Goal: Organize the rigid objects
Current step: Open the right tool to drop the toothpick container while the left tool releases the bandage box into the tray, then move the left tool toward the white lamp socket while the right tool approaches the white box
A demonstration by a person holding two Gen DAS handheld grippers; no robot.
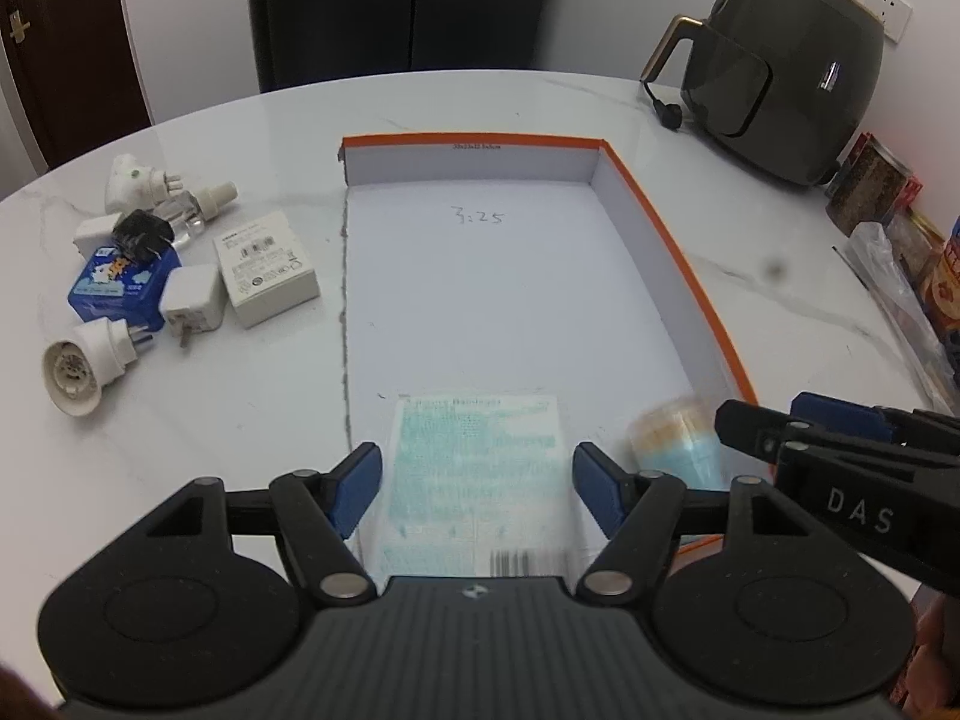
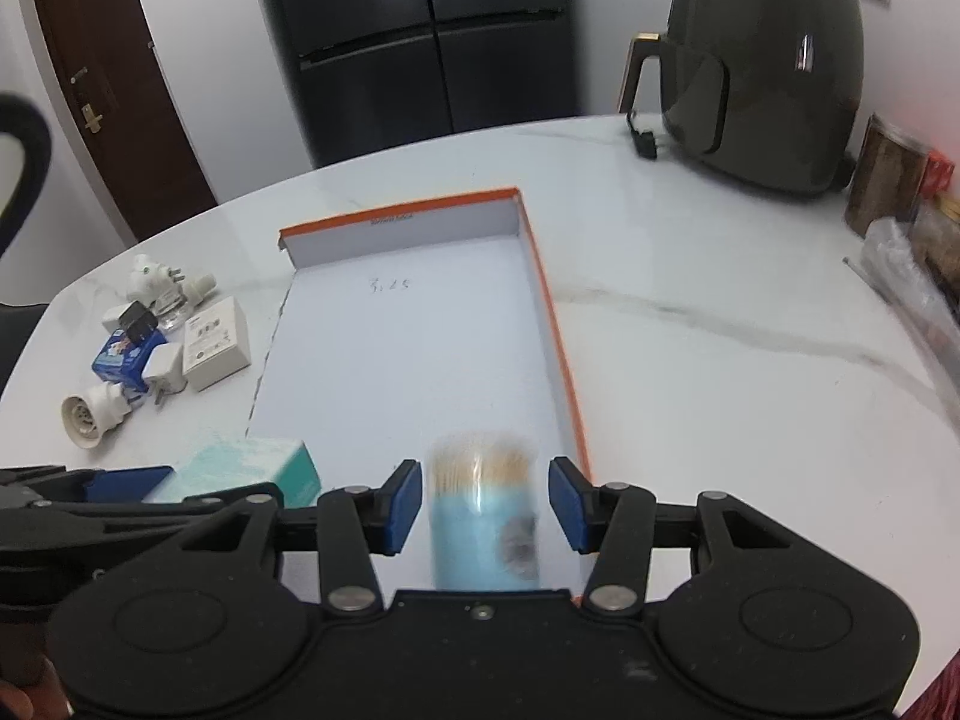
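A shallow white tray with an orange rim [image 1: 678,258] [image 2: 555,324] lies on the marble table. A white and teal bandage box [image 1: 480,480] [image 2: 240,465], blurred, lies at the tray's near left end. It sits between the pads of my left gripper [image 1: 477,489] [image 2: 180,486], with slim gaps on both sides. A light blue tube of tan sticks [image 2: 480,540] [image 1: 678,444], also blurred, lies by the tray's right wall. My right gripper [image 2: 485,504] [image 1: 774,420] straddles it, open, and neither pad touches it.
Left of the tray lies a pile of plugs and adapters [image 1: 150,264] [image 2: 138,348] with a white carton [image 1: 267,267] and a blue box [image 1: 120,288]. A dark air fryer [image 1: 792,72] [image 2: 762,72] stands at the back right, with packaged goods [image 1: 882,192] along the right edge.
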